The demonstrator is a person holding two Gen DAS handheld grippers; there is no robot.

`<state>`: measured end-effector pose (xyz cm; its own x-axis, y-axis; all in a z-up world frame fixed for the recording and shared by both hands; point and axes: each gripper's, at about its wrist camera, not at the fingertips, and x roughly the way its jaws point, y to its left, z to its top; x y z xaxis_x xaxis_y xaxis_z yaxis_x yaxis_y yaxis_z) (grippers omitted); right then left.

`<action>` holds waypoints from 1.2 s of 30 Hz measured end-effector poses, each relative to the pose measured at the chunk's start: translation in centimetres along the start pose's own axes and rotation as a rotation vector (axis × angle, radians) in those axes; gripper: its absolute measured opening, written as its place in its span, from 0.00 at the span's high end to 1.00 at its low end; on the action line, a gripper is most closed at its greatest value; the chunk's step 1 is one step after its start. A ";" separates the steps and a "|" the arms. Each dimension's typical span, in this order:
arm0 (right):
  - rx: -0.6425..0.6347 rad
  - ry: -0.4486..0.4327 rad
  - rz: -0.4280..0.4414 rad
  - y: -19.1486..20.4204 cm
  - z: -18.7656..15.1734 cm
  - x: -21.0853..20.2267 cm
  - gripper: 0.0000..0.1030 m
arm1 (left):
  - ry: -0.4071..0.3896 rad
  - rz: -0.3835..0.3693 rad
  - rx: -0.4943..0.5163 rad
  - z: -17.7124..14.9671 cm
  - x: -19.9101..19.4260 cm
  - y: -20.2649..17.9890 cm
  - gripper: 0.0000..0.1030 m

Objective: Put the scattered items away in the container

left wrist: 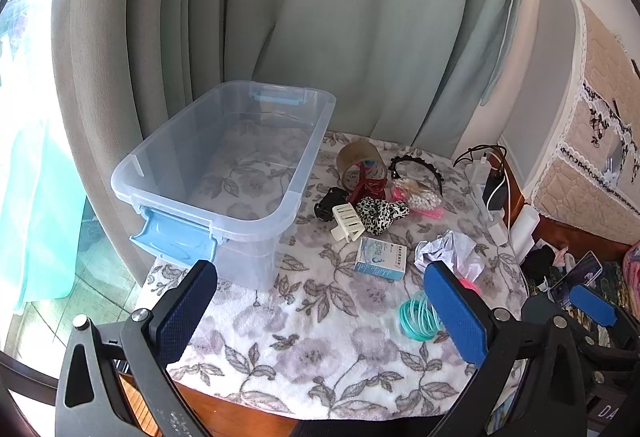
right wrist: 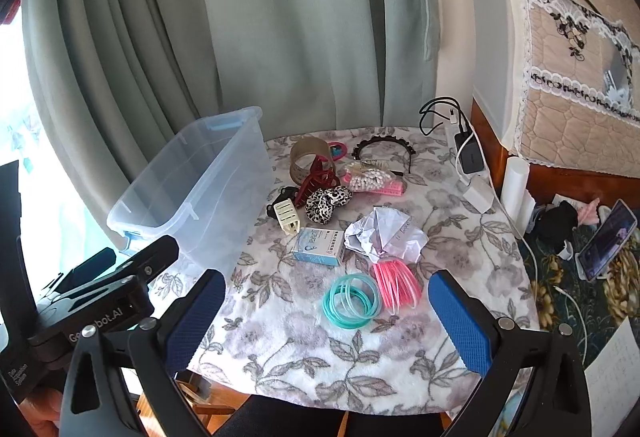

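A clear plastic bin [left wrist: 280, 205] [right wrist: 224, 173] with blue latches stands empty at the table's left. Scattered right of it lie a tape roll [right wrist: 306, 153], red claw clip [right wrist: 320, 175], cream clip [right wrist: 287, 215], leopard scrunchie [right wrist: 326, 203], cotton swabs [right wrist: 370, 177], black headband [right wrist: 384, 145], blue-white box [right wrist: 320, 247], crumpled paper [right wrist: 384, 235], teal bands [right wrist: 352, 301] and pink bands [right wrist: 398, 287]. My left gripper [left wrist: 320, 309] is open and empty above the front edge. My right gripper [right wrist: 326, 317] is open and empty, just in front of the teal bands.
A floral cloth [right wrist: 320, 357] covers the table. A power strip with chargers and cables [right wrist: 466, 153] sits at the back right edge. Curtains [right wrist: 260, 37] hang behind. A phone [right wrist: 610, 245] and a quilted cabinet [right wrist: 560, 57] are off to the right.
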<state>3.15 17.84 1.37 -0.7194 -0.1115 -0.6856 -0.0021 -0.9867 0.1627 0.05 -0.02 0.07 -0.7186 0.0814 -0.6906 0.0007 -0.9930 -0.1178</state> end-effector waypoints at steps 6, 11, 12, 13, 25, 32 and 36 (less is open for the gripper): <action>0.026 -0.026 0.010 0.1 -0.3 -0.3 0.00 | -0.025 0.001 0.005 0.1 -0.7 0.1 0.00; -0.014 -0.088 0.004 1.0 0.4 -1.5 0.00 | -0.046 0.002 0.008 0.2 -1.4 0.2 0.00; -0.018 -0.088 0.006 0.9 0.7 -1.6 0.00 | -0.050 0.002 0.009 0.2 -1.5 0.2 0.00; -0.021 -0.089 0.008 1.0 0.8 -1.7 0.00 | -0.055 0.004 0.010 0.3 -1.6 0.2 0.00; -0.013 -0.041 0.015 1.6 0.5 -2.3 0.00 | -0.065 -0.009 0.004 0.5 -2.6 0.5 0.00; -0.018 -0.039 -0.015 1.6 0.7 -2.4 0.00 | -0.072 -0.006 0.010 0.6 -2.5 0.3 0.00; -0.010 -0.042 -0.006 1.5 0.7 -2.3 0.00 | -0.089 -0.001 0.018 0.6 -2.7 0.3 0.00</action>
<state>4.32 16.70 3.71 -0.7477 -0.1004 -0.6564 0.0000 -0.9885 0.1511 1.59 -0.56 2.30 -0.7777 0.0753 -0.6242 -0.0118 -0.9944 -0.1051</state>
